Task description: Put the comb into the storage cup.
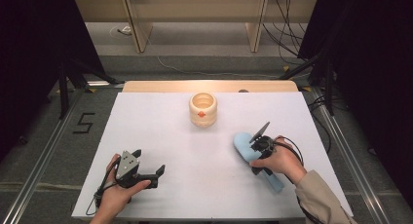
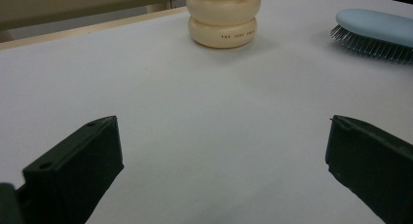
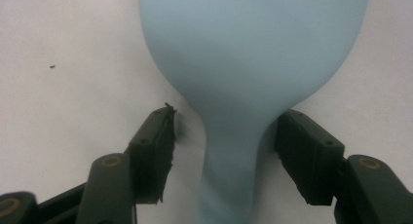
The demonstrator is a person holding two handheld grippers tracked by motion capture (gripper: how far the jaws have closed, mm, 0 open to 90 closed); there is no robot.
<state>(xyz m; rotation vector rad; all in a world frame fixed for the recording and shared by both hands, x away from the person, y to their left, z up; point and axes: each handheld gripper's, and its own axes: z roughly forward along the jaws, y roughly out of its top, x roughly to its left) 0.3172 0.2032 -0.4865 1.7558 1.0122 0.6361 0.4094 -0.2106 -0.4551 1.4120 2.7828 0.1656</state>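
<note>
Straddling thin neck of blue hairbrush [image 3: 243,63], right gripper [image 3: 224,151] over it, jaws half apart, small gaps on both sides, pads not pressing. Brush flat on white table [image 1: 160,131], bristles down, on right side, handle toward person. Left gripper [image 1: 146,173] low over table on left, jaws wide apart, nothing between. Cream ring-shaped pot [image 1: 203,109] with orange mark standing far side, middle, well apart from both grippers.

Even overhead light brightens the white table [image 1: 204,151] while the surroundings stay dark. Shadows are soft and short. Both gripper views look slightly soft and grainy up close.
</note>
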